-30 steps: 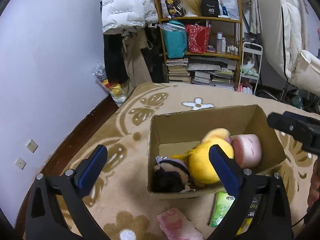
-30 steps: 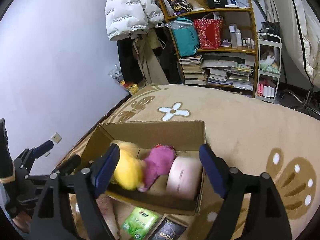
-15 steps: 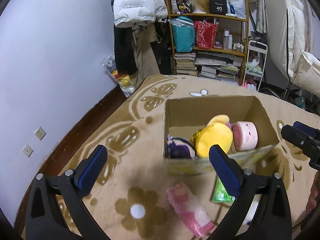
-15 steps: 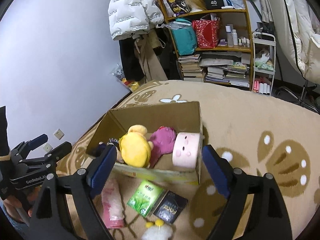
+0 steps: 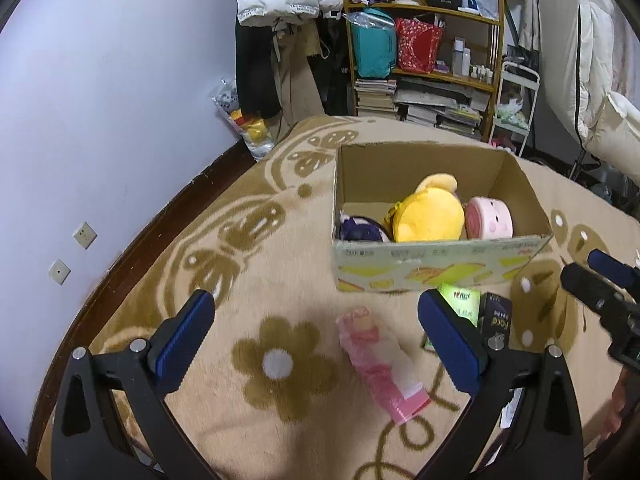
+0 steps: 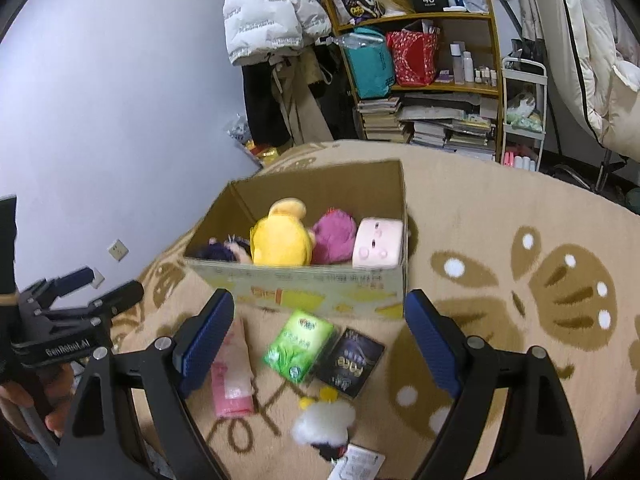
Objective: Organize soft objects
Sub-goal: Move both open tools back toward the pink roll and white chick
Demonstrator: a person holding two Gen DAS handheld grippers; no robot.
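Hiding behind box wall [image 5: 440,268], dark-haired doll [image 5: 360,230], both tongs [image 5: 316,336] [image 6: 320,332] wide, empty.

Plush toys [image 6: 280,240] in box [image 6: 320,288]

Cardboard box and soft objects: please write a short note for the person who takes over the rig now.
Left gripper: open, empty, above the carpet.
Right gripper: open, empty, near the box front.
In the cardboard box: yellow plush, magenta plush, pink pillow, dark-haired doll.
On the carpet, in front of the box: pink pack, green pack, black pack, white fluffy toy.
Left: put the soft ones into the box.
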